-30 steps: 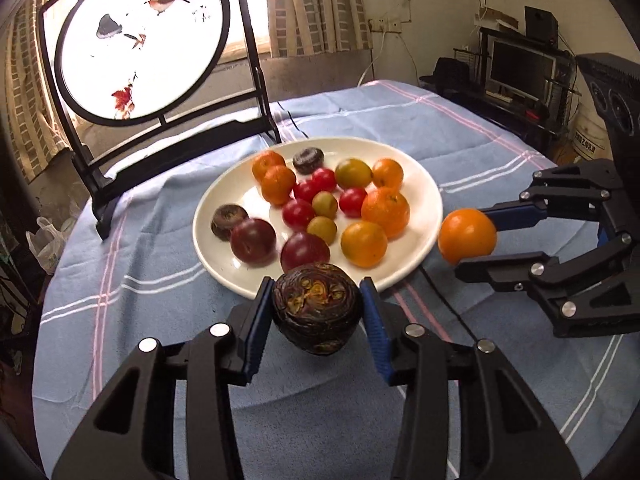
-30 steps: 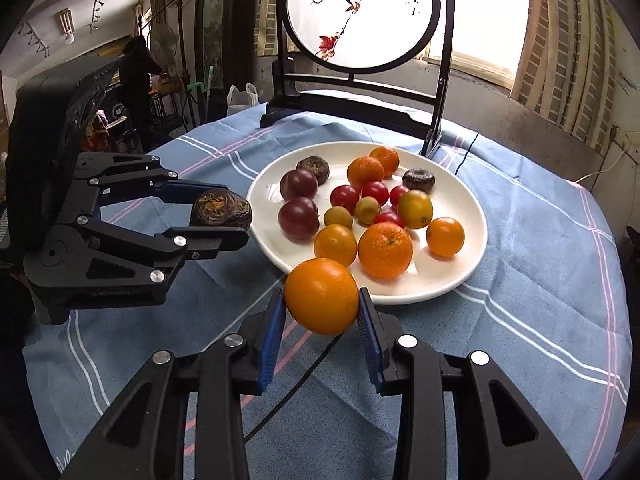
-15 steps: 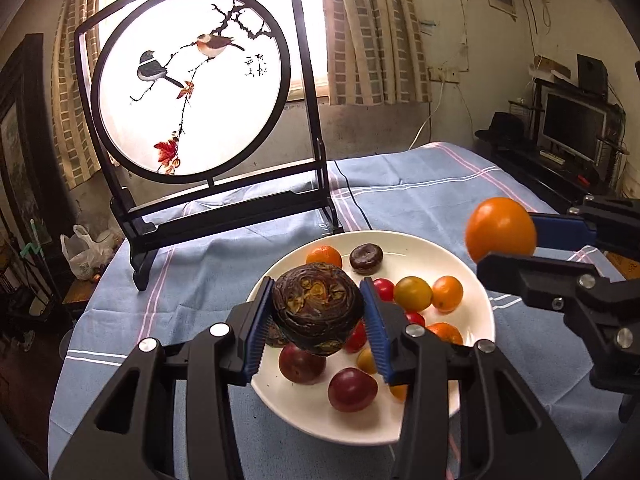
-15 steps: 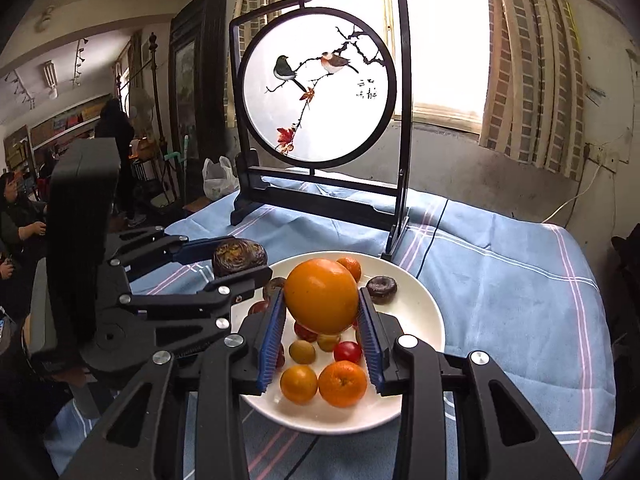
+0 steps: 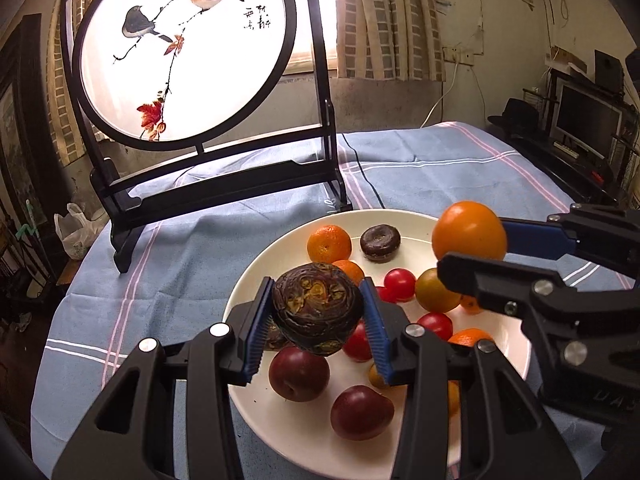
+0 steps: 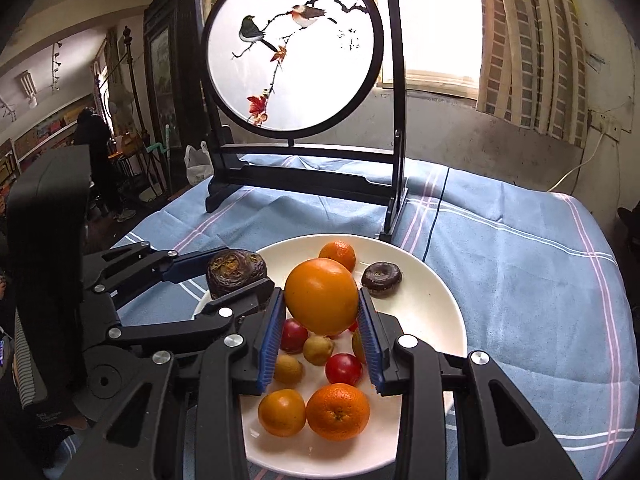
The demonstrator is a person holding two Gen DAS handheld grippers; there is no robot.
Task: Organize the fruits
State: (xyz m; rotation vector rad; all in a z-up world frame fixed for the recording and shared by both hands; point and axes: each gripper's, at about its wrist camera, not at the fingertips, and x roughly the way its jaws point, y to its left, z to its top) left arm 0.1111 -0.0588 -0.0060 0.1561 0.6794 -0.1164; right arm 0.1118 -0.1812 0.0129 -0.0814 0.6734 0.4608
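A white plate (image 5: 260, 276) (image 6: 432, 304) on the blue tablecloth holds several oranges, red plums, cherry tomatoes and dark wrinkled fruits. My left gripper (image 5: 318, 316) is shut on a dark wrinkled fruit (image 5: 318, 308) and holds it above the plate's left part; it also shows in the right wrist view (image 6: 236, 276). My right gripper (image 6: 322, 312) is shut on a large orange (image 6: 322, 296) above the plate's middle. In the left wrist view the right gripper (image 5: 468, 248) comes in from the right with the orange (image 5: 468, 236).
A black-framed round screen with painted birds (image 5: 188, 52) (image 6: 296, 52) stands on the table behind the plate. A black cable (image 5: 368, 184) runs across the cloth to the plate. A monitor and shelves (image 5: 584, 120) stand at the far right.
Both grippers have moved forward and lower over the plate with their fruits held. The plate and the screen look closer now.
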